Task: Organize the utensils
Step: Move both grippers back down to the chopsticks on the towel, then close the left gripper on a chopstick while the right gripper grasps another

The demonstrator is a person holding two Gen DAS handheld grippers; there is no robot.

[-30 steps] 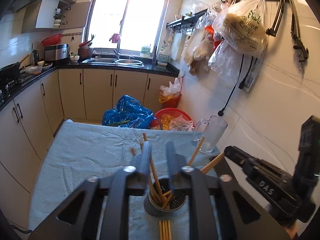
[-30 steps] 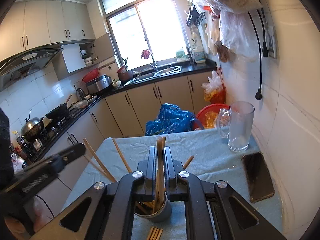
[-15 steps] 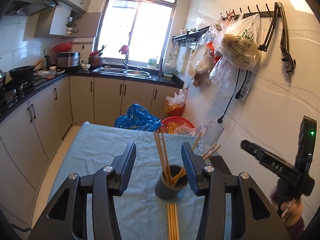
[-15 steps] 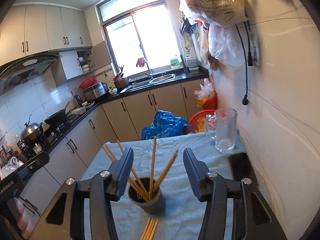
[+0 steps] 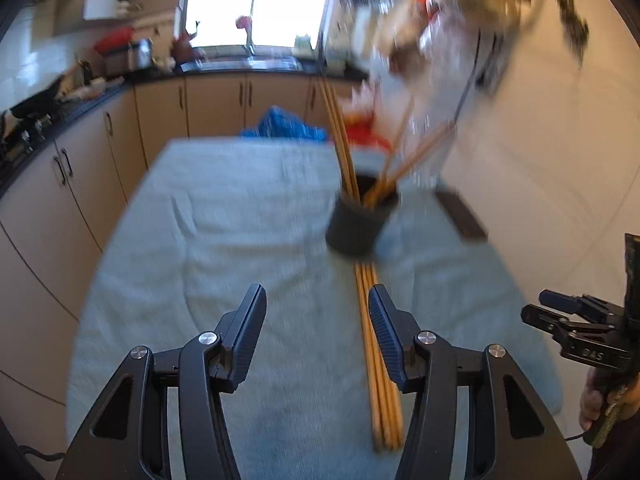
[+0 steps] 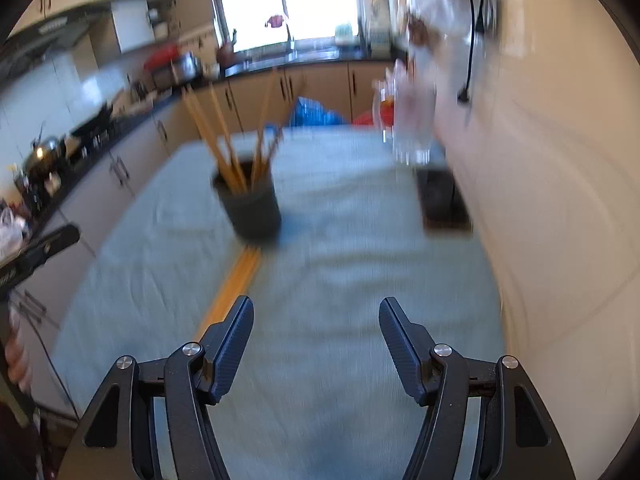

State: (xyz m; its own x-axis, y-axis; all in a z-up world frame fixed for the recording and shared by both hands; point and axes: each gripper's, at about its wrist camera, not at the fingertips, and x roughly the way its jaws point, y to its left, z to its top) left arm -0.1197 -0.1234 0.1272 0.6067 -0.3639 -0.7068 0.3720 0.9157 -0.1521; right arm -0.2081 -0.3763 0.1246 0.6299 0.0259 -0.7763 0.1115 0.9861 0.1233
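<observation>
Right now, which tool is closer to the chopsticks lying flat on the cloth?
Left. The left tool hovers open with the flat chopsticks running right beside its right-hand finger. The right tool is open too, but the chopsticks lie off to its left.

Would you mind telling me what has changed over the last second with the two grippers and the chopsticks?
Both the left gripper and the right gripper let go of the chopsticks they had lowered into the dark cup; their jaws have just been opening, nothing is between them, and both have pulled back. The cup, the loose chopsticks on the cloth, the glass mug and the phone stayed put.
</observation>
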